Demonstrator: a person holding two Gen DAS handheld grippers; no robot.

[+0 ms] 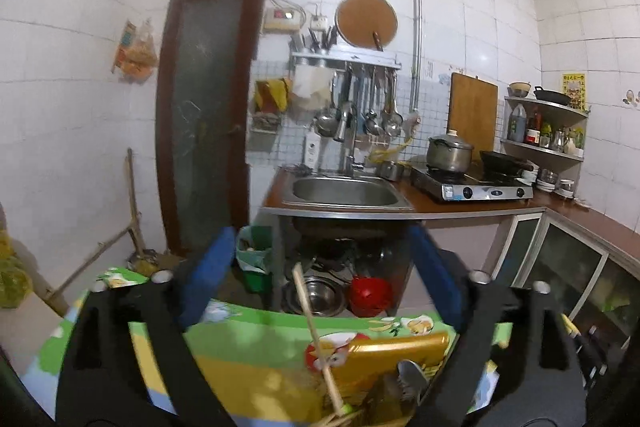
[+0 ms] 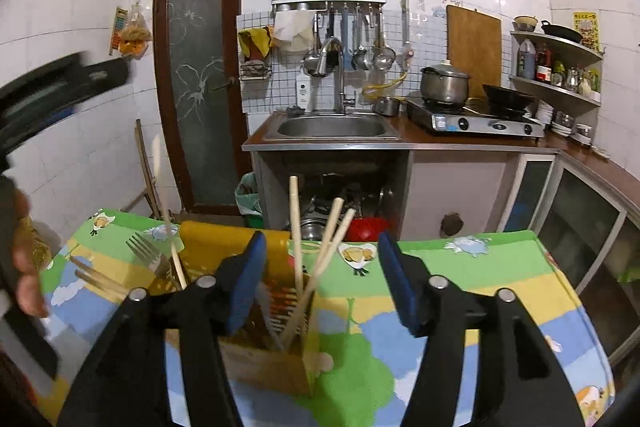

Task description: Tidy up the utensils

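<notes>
A brown utensil holder (image 2: 268, 363) with a gold back panel (image 2: 208, 247) stands on the table with the colourful cartoon cloth (image 2: 472, 283). Three chopsticks (image 2: 295, 227) stand upright in it. A fork (image 2: 146, 253) and a pale long-handled utensil (image 2: 158, 171) lean in its left part. My right gripper (image 2: 322, 279) is open just above the holder, and its pads touch nothing. In the left wrist view my left gripper (image 1: 324, 267) is wide open over the gold holder (image 1: 392, 351), with one chopstick (image 1: 314, 331) rising between the fingers, untouched. The left gripper also shows blurred (image 2: 60, 83) above a hand (image 2: 24, 267).
Beyond the table stands a counter with a steel sink (image 2: 332, 127), a stove (image 2: 476, 123) bearing a pot (image 2: 444, 85), and hanging ladles. Bowls and a red colander (image 1: 370, 295) sit under the sink. A green bin (image 1: 256, 259) and a door (image 2: 200, 79) are on the left.
</notes>
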